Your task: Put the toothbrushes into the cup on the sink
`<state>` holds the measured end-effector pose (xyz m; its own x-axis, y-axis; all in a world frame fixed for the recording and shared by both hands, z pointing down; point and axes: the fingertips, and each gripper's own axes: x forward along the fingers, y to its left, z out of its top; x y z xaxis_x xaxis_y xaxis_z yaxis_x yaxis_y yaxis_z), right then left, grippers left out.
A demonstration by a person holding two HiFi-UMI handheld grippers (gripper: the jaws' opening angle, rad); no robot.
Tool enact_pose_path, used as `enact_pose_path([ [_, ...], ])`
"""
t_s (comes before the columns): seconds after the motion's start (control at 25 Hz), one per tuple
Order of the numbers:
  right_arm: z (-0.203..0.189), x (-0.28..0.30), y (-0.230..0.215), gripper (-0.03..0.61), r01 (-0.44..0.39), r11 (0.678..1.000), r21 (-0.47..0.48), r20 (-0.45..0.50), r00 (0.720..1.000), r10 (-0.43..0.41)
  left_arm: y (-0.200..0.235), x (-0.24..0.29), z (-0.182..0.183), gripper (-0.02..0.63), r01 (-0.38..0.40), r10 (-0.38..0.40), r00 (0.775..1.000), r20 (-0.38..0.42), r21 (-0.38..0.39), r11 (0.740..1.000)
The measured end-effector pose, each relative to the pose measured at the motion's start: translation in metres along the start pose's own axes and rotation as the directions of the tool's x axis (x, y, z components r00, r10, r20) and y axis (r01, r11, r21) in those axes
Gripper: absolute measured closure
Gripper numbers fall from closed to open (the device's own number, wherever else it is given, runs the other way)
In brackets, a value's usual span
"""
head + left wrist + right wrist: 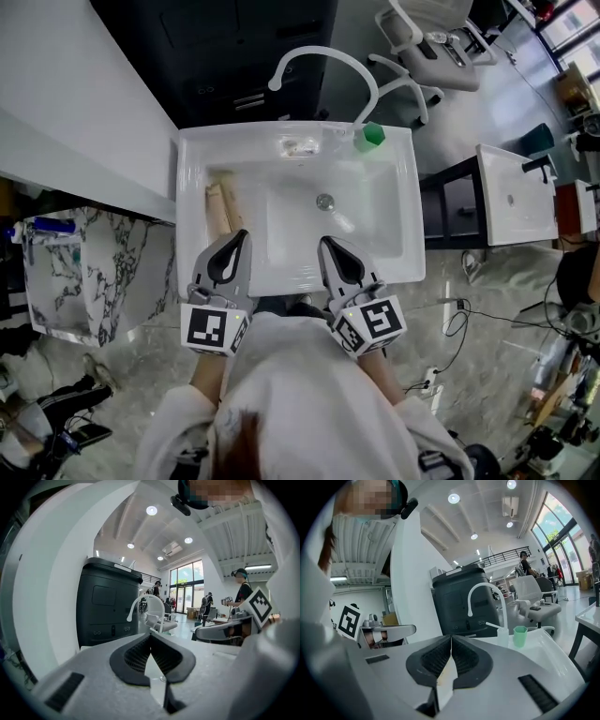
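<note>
Sink (394,239): we see plain glossy white.
Cup (369,137): we read it as light green, no pattern.
Faucet (323,54): white.
Flat pieces on the sink's left side (221,206): pale tan.
Left gripper (239,236) and right gripper (326,244): we see grey shells with black ribbed pads.
Marker cubes (214,328): black squares on white.
Cabinet (234,56): near black.
Floor (487,309): grey with marble veining.
Side stand (112,272): white with dark veins.
Top (309,394): we see white.
</note>
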<state>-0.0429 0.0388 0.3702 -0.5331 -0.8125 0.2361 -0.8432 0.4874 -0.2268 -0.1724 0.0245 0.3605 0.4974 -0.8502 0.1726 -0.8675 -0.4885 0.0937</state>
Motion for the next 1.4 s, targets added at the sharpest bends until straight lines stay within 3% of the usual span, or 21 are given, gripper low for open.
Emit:
enact_pose_path([
  [0.48, -0.003, 0.057, 0.011, 0.565, -0.025, 1.000, 0.013, -0.031, 0.999, 0.025, 0.049, 0.025, -0.004, 0.600, -0.012, 0.013, 1.000, -0.025, 0.018, 1.000],
  [0.72, -0.028, 0.108, 0.019, 0.563, -0.114, 0.991, 0.077, -0.124, 0.985, 0.123, 0.078, 0.020, -0.002, 0.600, -0.107, 0.107, 0.994, -0.009, 0.008, 0.994],
  [0.84, -0.047, 0.138, 0.027, 0.553, -0.177, 0.971, 0.158, -0.170, 0.964, 0.204, 0.090, 0.017, -0.007, 0.600, -0.145, 0.145, 0.989, -0.018, 0.000, 0.989],
  [0.92, -0.062, 0.156, 0.032, 0.424, -0.206, 0.959, 0.195, -0.203, 0.948, 0.245, 0.095, 0.017, -0.012, 0.600, -0.158, 0.157, 0.987, -0.028, -0.008, 0.987],
  [1.16, -0.117, 0.217, 0.038, 0.423, -0.243, 0.958, 0.152, -0.360, 0.889, 0.283, 0.103, 0.016, -0.026, 0.600, -0.179, 0.176, 0.983, -0.054, -0.040, 0.983],
  [1.4, -0.183, 0.269, 0.034, 0.423, -0.235, 0.959, 0.160, -0.540, 0.792, 0.285, 0.107, 0.021, -0.042, 0.600, -0.170, 0.163, 0.982, -0.096, -0.071, 0.983],
])
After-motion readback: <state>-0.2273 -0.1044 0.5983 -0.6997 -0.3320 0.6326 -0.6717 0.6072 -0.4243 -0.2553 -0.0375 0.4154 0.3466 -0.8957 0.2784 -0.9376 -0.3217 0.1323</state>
